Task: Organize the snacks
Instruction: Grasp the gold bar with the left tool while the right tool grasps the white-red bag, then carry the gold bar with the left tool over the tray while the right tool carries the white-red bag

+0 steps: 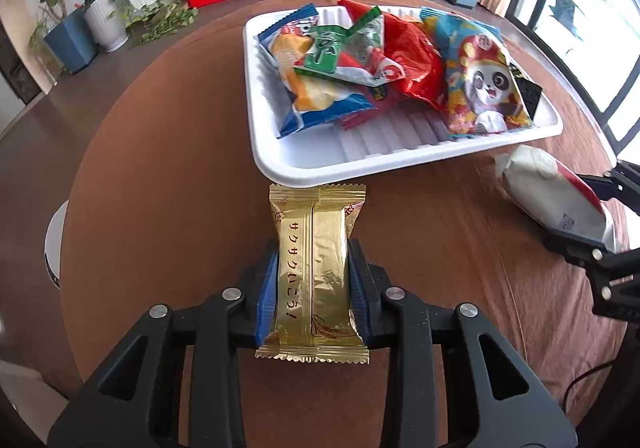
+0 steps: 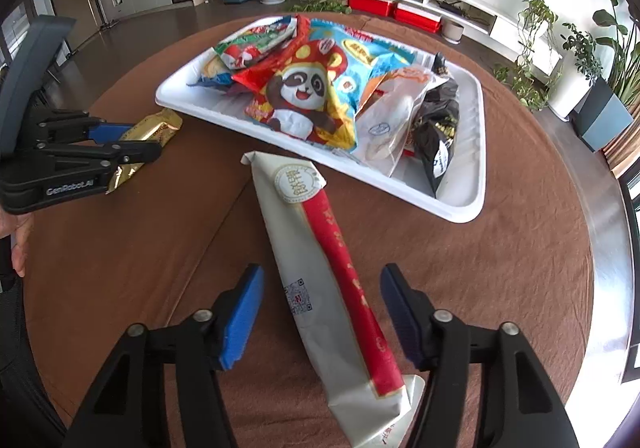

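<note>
The left gripper [image 1: 313,284] clenched the gold foil snack packet [image 1: 316,272], whose far edge touched the white plastic tray's [image 1: 320,168] rim at twelve o'clock; the right gripper [image 2: 322,312] straddled, released, the white-and-red paper-wrapped packet [image 2: 320,268] on bare brown tabletop [image 2: 500,268]

Shiny gold foil snack packet [image 1: 312,268], red lettering; long white paper-wrapped snack [image 2: 320,268], red stripe; white ribbed plastic tray [image 1: 280,164]; blue panda-print bag [image 2: 308,96]; brown tablecloth [image 1: 160,168].
</note>
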{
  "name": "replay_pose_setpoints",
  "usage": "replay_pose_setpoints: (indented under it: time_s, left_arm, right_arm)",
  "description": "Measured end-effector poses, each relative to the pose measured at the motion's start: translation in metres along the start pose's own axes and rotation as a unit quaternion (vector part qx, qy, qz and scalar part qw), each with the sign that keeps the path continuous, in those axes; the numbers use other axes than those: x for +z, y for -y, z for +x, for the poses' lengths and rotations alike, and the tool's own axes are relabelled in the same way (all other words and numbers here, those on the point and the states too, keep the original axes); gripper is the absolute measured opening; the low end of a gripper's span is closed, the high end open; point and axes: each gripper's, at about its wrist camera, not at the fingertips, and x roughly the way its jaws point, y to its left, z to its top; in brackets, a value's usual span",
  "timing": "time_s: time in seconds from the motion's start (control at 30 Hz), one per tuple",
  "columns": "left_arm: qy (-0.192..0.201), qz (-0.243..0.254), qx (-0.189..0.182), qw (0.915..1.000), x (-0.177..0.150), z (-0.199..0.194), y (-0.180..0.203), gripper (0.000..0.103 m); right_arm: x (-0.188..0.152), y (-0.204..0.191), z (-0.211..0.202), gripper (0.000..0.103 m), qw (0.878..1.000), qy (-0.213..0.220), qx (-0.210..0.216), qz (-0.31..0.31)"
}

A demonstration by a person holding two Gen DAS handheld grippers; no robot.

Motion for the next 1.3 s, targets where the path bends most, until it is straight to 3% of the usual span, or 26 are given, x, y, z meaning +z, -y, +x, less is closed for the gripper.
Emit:
replay_pose_setpoints:
  time_s: [0.23, 0.43, 0.53, 0.8, 0.97, 1.3]
  left_arm:
    - [0.002, 0.023, -0.004, 0.9997, -0.022, -0.009, 0.018, 0.029]
    - [0.005, 0.027, -0.018, 0.9994, -0.035, -0.013, 0.024, 0.029]
    - [0.009, 0.023, -0.029, 0.9993, -0.043, -0.017, 0.023, 0.029]
    - [0.031, -0.012, -0.101, 0.9944, -0.069, -0.038, 0.029, 0.029]
    - [0.052, -0.037, -0.145, 0.9873, -0.072, -0.057, 0.026, 0.029]
    - [0.099, -0.059, -0.153, 0.9815, -0.038, -0.096, -0.004, 0.029]
  right_arm:
    - [-0.002, 0.002, 0.006, 0.050, 1.000, -0.014, 0.013, 0.012]
    - [-0.006, -0.006, 0.003, 0.026, 1.000, -0.017, 0.017, 0.010]
    - [-0.009, -0.011, 0.000, 0.020, 0.999, -0.013, 0.029, 0.019]
    - [-0.034, -0.014, -0.020, 0.018, 0.993, 0.007, 0.085, 0.087]
    - [-0.056, -0.003, -0.037, 0.016, 0.980, 0.033, 0.130, 0.148]
    - [-0.070, 0.068, -0.073, 0.012, 0.957, 0.083, 0.124, 0.249]
